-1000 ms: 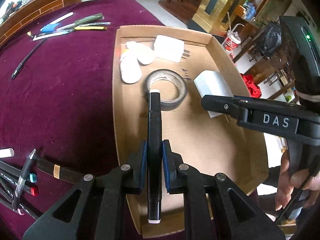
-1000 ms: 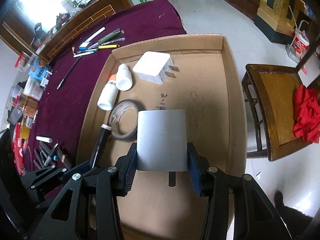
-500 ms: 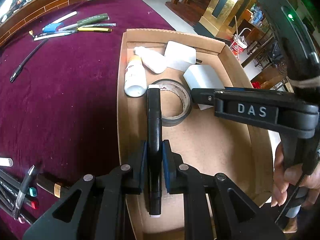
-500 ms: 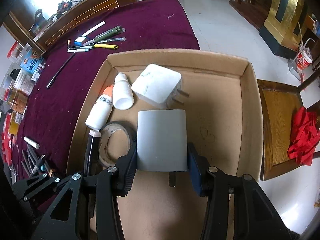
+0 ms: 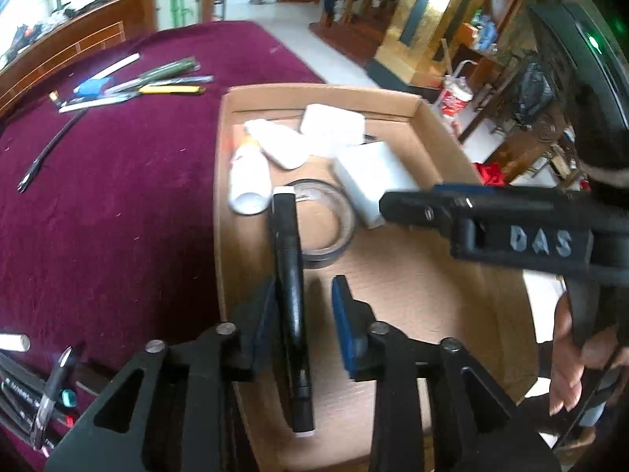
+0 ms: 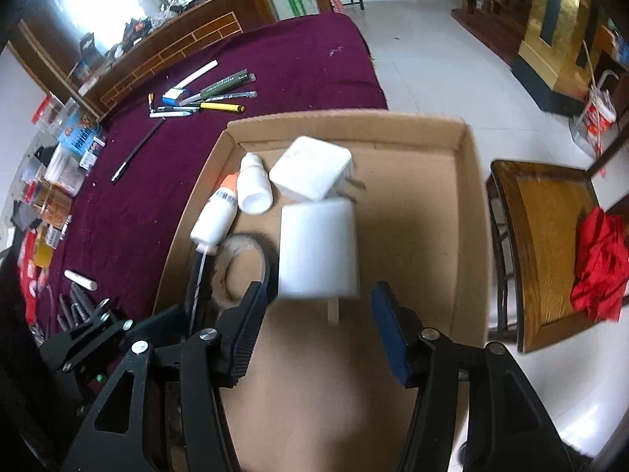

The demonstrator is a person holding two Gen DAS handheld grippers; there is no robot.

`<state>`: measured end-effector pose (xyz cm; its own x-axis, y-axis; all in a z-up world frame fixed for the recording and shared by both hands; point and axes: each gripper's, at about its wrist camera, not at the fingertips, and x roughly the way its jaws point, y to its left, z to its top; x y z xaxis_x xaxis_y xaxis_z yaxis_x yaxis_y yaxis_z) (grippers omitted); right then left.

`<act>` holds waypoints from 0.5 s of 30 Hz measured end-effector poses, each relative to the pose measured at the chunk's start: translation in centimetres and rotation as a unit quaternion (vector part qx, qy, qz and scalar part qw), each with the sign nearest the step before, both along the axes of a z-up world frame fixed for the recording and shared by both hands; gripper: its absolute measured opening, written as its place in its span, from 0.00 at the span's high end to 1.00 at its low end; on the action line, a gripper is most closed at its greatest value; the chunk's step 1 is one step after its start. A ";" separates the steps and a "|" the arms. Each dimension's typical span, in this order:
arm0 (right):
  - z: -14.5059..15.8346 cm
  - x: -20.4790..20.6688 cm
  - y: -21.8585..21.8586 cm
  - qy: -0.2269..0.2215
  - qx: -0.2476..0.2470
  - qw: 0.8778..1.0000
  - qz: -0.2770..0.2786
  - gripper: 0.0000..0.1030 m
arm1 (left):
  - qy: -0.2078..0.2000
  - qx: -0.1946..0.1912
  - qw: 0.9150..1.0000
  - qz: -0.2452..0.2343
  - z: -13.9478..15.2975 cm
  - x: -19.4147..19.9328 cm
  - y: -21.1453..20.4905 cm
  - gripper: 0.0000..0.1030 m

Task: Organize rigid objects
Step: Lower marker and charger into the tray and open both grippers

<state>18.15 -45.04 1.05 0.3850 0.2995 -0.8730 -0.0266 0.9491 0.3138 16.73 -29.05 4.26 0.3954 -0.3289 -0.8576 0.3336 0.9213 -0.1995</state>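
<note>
Maroon-clothed counter (image 5: 118, 204), cardboard box (image 6: 469, 196): both claws opening, left claw (image 5: 302, 314) dropping stiff slick marker (image 5: 291, 275), right claw (image 6: 318, 314) releasing light hard charger (image 6: 318, 251); regrip flat sides.

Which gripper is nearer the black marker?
Left. The left gripper straddles the black marker, jaws opening; the right gripper is beside it, around the white charger.

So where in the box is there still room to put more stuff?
Free: the bare floor of the box beside its right wall, and the near end below the charger. Crowded: the far left corner, with bottles, plug and tape.
</note>
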 end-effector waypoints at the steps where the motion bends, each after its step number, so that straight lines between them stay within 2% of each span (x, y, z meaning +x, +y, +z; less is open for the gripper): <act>1: 0.0 -0.7 -0.2 -0.001 0.008 1.000 -0.009 0.51 | 0.002 -0.004 1.000 -0.007 -0.1 0.0 -0.1 0.70; 3: -0.4 -2.5 -0.3 0.004 0.018 1.000 -0.018 0.51 | 0.005 -0.011 1.000 -0.020 -0.4 -0.2 -0.2 0.70; 7: -1.5 -5.0 0.2 0.015 0.031 0.999 -0.027 0.51 | -0.001 0.005 0.999 -0.040 -1.4 -1.0 -0.6 0.70; 8: -1.5 -5.3 0.3 0.013 0.028 0.999 -0.028 0.51 | -0.019 0.011 0.999 -0.049 -1.4 -1.6 -0.8 0.70; 15: 0.4 -7.9 -0.3 -0.009 0.041 0.998 -0.056 0.51 | -0.038 0.029 0.997 -0.063 -1.6 -2.4 -1.1 0.70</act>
<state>10.24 -45.38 1.44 0.4347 0.3236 -0.8404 0.0719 0.9178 0.3905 14.29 -30.18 2.66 0.4193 -0.3303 -0.8456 0.4588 0.8809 -0.1166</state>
